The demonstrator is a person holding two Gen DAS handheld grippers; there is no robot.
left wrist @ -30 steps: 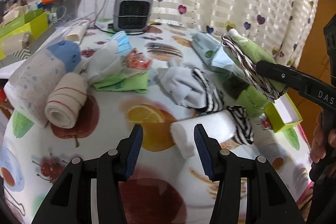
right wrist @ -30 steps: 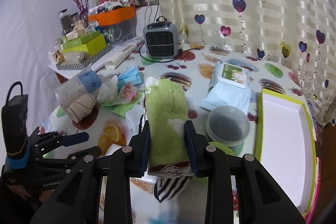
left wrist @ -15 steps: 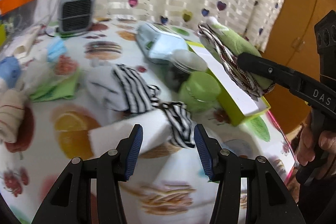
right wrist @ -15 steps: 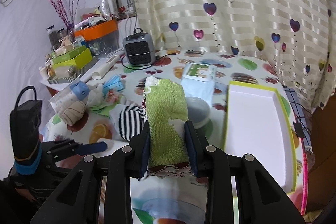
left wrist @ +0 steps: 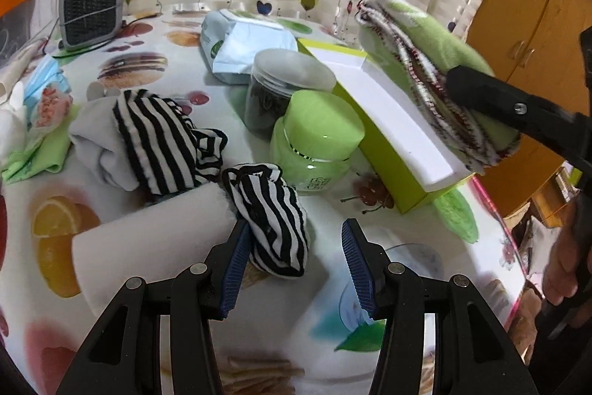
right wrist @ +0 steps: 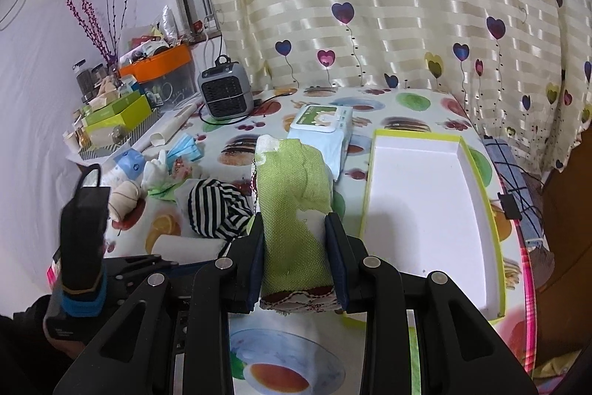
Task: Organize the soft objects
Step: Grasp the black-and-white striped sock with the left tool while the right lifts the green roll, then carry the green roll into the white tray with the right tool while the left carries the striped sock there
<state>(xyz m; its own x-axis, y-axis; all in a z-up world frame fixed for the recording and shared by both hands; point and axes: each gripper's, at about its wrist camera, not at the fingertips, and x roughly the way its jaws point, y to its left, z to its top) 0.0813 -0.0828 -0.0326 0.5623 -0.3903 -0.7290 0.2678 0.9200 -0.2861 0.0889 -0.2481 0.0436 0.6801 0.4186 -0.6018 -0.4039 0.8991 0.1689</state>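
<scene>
the desk (right wrist: 425, 100) is crowded, and the yellow-green box (right wrist: 421, 206) at right centre of the right wrist view sits near its edge; a careless drop could nudge it or miss it. the right hand-held gripper (right wrist: 296, 258) clamps the rolled green cloth (right wrist: 292, 195) in the air just left of the box; its loose end may unroll on release. the left hand-held gripper (left wrist: 292, 261) stands wide, empty, over the striped sock (left wrist: 273, 217); the roll hides the jars in the right view.
</scene>
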